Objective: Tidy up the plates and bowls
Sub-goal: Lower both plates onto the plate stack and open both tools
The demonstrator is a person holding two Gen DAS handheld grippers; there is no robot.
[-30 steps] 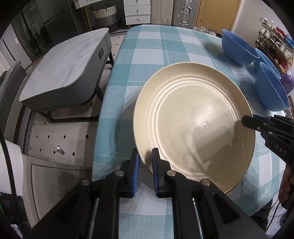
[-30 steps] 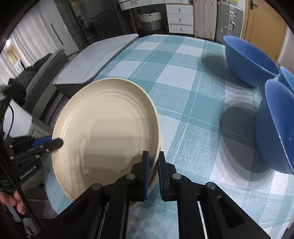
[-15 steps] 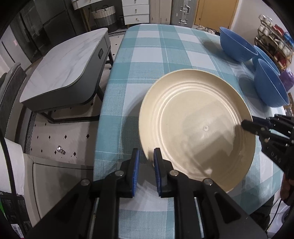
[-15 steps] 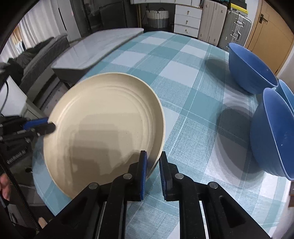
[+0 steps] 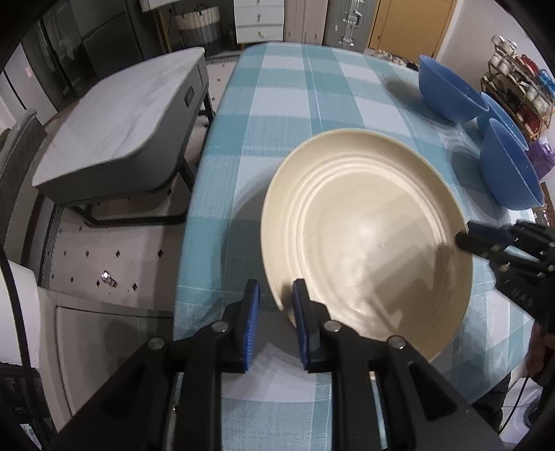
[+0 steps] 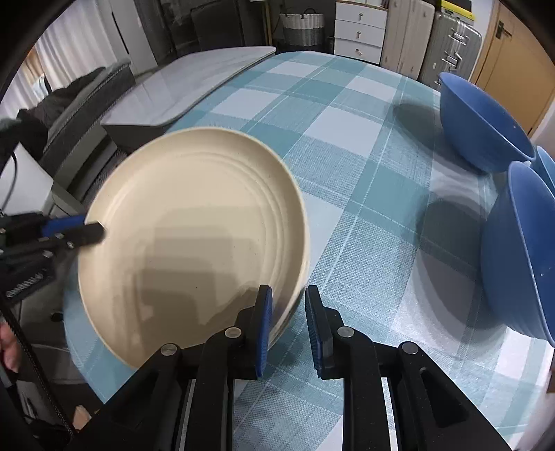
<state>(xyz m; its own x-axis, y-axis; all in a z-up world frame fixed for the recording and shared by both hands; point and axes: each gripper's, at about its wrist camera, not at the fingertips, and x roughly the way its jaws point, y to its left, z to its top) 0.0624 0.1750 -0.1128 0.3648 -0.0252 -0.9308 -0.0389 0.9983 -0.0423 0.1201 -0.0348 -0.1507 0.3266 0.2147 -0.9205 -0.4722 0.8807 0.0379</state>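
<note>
A cream plate lies low over the teal checked tablecloth, near the table's front left corner. My left gripper straddles its near rim. The jaws are opening, and the blue pads stand apart from the rim. My right gripper straddles the opposite rim, its jaws opening too, clear of the plate. Each gripper's tip shows at the plate's edge in the other view: right gripper, left gripper. Three blue bowls stand along the table's right side.
A grey low table stands beside the table's left edge, with patterned floor below. A shelf of small items is at the far right. Drawers, a wicker basket and suitcases line the back wall.
Both grippers were shut on the plate's rim; their jaws have spread and the pads have come off it. The plate looks lower and smaller in both views.
</note>
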